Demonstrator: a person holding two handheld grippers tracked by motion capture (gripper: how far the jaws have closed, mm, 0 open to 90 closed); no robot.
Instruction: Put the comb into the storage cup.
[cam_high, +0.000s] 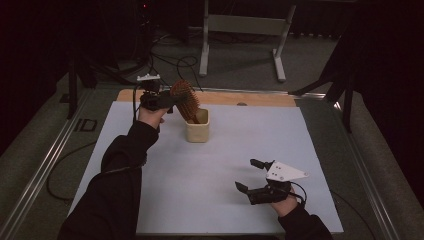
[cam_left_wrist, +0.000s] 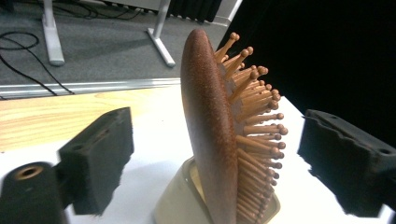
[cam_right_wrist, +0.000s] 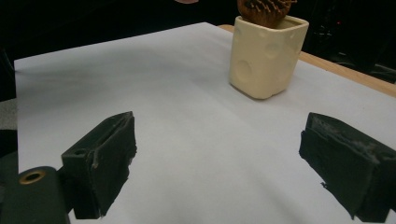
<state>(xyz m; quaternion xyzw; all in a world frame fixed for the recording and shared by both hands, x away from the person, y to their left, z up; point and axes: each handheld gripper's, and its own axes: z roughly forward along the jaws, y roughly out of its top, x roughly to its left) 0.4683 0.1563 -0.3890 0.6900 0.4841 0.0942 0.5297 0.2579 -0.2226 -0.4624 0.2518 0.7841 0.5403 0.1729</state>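
Brown wooden-bristled hairbrush (cam_left_wrist: 219, 135) standing in cream square ceramic cup (cam_high: 197, 126) near the table's far edge.
Both the left gripper (cam_high: 162, 100) and right gripper (cam_high: 255, 176) gape empty; a clumsy close could topple the cup.

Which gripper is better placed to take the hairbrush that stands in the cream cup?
The left gripper. It is open right at the hairbrush, with the brush head between its fingers. The right gripper is open too, but far from the cream cup, near the table's front.

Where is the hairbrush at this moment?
In the high view the hairbrush stands in the cream cup at the table's far left, beside the left gripper.
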